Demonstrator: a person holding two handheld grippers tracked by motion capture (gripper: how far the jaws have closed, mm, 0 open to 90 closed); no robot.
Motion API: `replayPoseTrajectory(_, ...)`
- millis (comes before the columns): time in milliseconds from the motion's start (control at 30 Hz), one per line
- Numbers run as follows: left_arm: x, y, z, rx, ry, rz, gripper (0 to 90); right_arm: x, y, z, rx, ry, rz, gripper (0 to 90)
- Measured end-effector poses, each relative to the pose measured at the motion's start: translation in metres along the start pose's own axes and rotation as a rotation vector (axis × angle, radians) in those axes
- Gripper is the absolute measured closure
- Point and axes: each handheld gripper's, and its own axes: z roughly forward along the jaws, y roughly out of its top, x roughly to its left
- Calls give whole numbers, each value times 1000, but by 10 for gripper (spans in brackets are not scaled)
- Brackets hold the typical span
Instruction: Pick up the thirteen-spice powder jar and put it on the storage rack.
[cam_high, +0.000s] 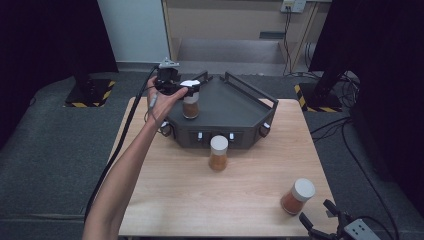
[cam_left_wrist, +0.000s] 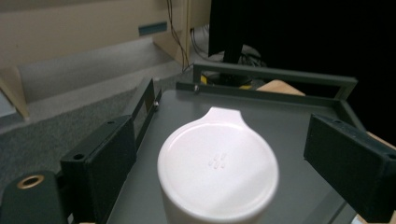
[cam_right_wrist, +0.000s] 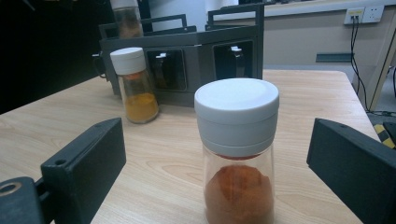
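We hold the left gripper (cam_high: 186, 90) out over the dark grey tray (cam_high: 235, 107) at the far side of the wooden table (cam_high: 175, 195). Its fingers (cam_left_wrist: 100, 163) stand wide apart, one on each side of the white lid of a spice jar (cam_high: 190, 102) that stands upright on the tray, and neither finger touches the lid. From the left gripper view we look down on that round lid (cam_left_wrist: 218, 165) with its small tab.

The right gripper (cam_high: 320, 225) sits low at the near right corner of the table. Its fingers (cam_right_wrist: 88, 163) are also spread wide, with a gap on both sides of the near jar (cam_right_wrist: 237, 154) of reddish-orange powder. A third jar (cam_high: 218, 153), holding yellow-orange powder, stands upright on the table just in front of the tray.
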Motion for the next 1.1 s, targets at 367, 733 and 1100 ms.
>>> replayPoseTrajectory(367,1,-8,-48,-119,-90,38,79,0,1,-1,-1,-4,-4,47)
replayPoseTrajectory(733,5,-32,-101,-193,-90,22,70,2,2,0,-1,-5,-6,47)
replayPoseTrajectory(1100,-2,-31,-116,-185,-93,62,63,5,2,3,-3,-12,-5,47)
